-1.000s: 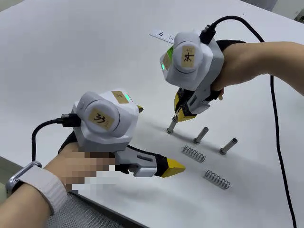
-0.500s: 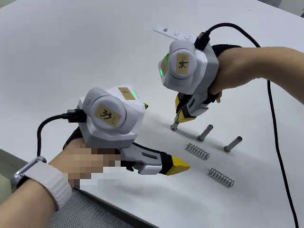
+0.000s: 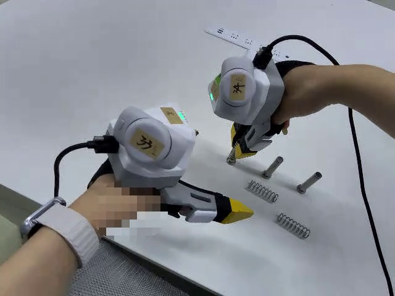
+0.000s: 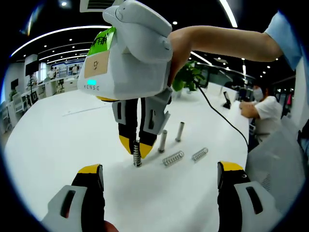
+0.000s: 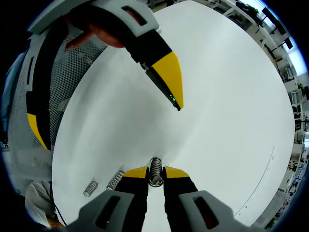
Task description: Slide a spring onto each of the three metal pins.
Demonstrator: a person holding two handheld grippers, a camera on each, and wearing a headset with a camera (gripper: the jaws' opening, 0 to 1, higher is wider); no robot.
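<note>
Now: spring pinched upright at the first pin

Closest in, the left gripper (image 3: 237, 212) hovers low over the white table (image 3: 92, 74), a pale watch band (image 3: 60, 229) on the wrist behind it. Its own view puts the two yellow-tipped jaws wide apart, released, nothing between them.

Just past that tip, two springs lie flat on the table. One loose spring (image 3: 292, 226) is nearer the person, and a second loose spring (image 3: 262, 191) lies a little further in, the two apart from each other.

Next comes the row of pins. The end pin (image 3: 309, 182) and the middle pin (image 3: 272, 167) both stand bare on the table, each near a loose spring but not touching it.

And the action: the right gripper (image 3: 238, 150) points steeply down at the first pin (image 3: 230, 161), jaws clenched on the held spring (image 5: 155, 170). The left gripper view has that spring upright between the yellow tips, its coils running down to the pin's foot on the table. How much of the pin sits inside the coils, I cannot tell.

Further back, a black cable (image 3: 361, 185) trails from the right gripper along the table's right side. A white power strip (image 3: 237, 36) lies at the far edge. Beyond the table, the left gripper view catches a green plant (image 4: 189, 77) and a seated person (image 4: 263, 116).
</note>
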